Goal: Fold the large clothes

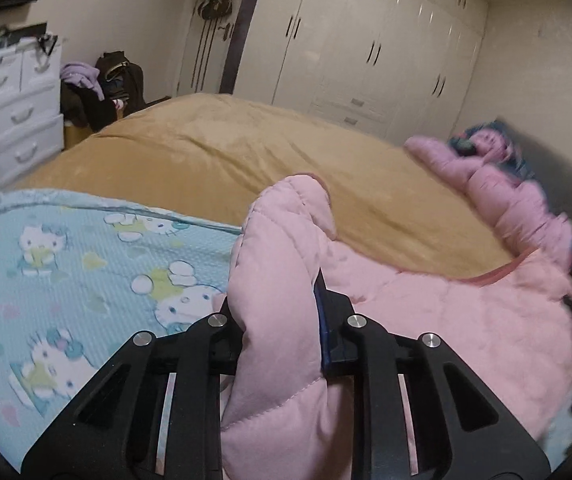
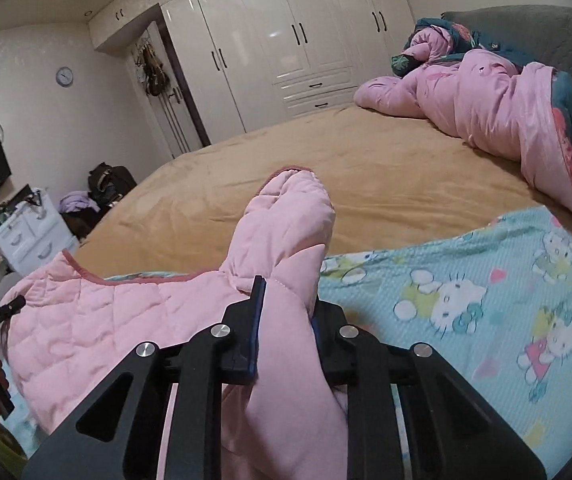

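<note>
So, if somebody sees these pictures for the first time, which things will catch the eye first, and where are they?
First, the pink quilted jacket, bunched up between the fingers of both the left gripper and the right gripper, close to each camera. Beneath it lies a light blue cartoon-cat blanket on the tan bedspread. A crumpled pink comforter sits at the far end of the bed, and white wardrobes line the back wall.
</note>
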A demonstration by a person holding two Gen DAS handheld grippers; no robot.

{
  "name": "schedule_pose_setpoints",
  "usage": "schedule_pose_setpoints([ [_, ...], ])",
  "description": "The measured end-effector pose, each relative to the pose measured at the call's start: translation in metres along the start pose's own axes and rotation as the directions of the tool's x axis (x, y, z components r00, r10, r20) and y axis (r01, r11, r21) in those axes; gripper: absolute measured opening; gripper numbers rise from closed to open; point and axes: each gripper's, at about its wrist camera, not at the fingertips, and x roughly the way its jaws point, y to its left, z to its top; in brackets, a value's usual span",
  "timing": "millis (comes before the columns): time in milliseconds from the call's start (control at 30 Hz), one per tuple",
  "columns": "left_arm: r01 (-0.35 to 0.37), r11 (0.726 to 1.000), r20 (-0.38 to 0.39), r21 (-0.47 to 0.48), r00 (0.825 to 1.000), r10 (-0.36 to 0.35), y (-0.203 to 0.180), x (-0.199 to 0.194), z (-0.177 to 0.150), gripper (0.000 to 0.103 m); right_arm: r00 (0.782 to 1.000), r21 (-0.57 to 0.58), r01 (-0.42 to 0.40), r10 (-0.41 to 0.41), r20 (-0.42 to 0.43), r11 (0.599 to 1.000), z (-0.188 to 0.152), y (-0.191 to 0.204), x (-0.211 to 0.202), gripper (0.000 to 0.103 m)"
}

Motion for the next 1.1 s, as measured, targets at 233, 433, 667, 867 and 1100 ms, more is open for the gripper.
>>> schedule_pose_setpoints([
  [233,-0.089,0.996,-0.119,0.030,0.989,0.092,0.017,0.039,-0.028,0.017,0.992,0.008,0.084,-0.083,-0.100,0.996,-0.023,-0.017,0.051,0.018],
  [433,-0.098,0.995,-0.143,-0.003,0.985,0.097,0.030,0.049,-0.058,0.021,0.978,0.030,0.122,-0.116,-0.172,0.992,-0.052,-0.032,0.078,0.023],
  [667,-0.097,0.995,-0.135,-0.003,0.986,0.096,0.027,0.045,-0.060,0.023,0.976,0.092,0.116,-0.096,-0.197,0.989,-0.066,-0.045,0.084,0.034],
  [867,-0.100,0.995,-0.136,0.000,0.986,0.099,0.026,0.044,-0.061,0.024,0.970,0.088,0.137,-0.116,-0.213,0.987,-0.067,-0.043,0.081,0.041],
  [1100,-0.118,0.993,-0.142,0.009,0.983,0.118,0.025,0.033,-0.061,0.032,0.963,0.143,0.198,-0.165,-0.215,0.970,-0.071,-0.050,0.054,0.079],
])
